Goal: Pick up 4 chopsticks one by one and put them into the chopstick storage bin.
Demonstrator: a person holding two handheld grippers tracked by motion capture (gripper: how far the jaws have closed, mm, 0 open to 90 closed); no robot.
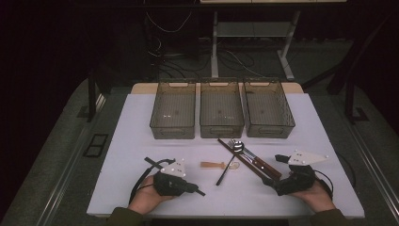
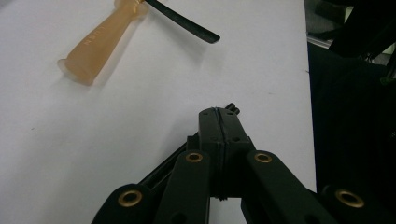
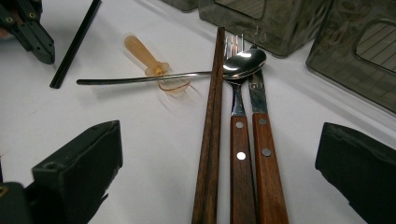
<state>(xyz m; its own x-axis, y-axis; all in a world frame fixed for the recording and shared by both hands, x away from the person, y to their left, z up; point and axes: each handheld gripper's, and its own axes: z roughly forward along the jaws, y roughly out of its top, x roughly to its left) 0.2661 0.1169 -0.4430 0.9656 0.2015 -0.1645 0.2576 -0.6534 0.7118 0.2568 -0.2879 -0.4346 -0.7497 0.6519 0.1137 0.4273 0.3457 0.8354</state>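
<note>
High view, left to right: the left claw (image 1: 200, 191) lies low on the white table (image 1: 141, 117), jaws pressed together on nothing. Just beyond its tip, apart from it, lies the amber plastic spoon (image 1: 214, 165), with a black-handled metal spoon (image 1: 225, 172) crossing its bowl end. Further right lie brown chopsticks (image 1: 247, 160), a fork (image 1: 244, 153) and a knife (image 1: 261, 165), their handles running between the spread, empty jaws of the right claw (image 1: 270, 181).

The left gripper (image 1: 197, 189) lay low in the left hand (image 1: 147, 197), fingers pressed together; the right gripper (image 1: 274, 170), held in the right hand (image 1: 316, 194), had its fingers spread wide.
</note>
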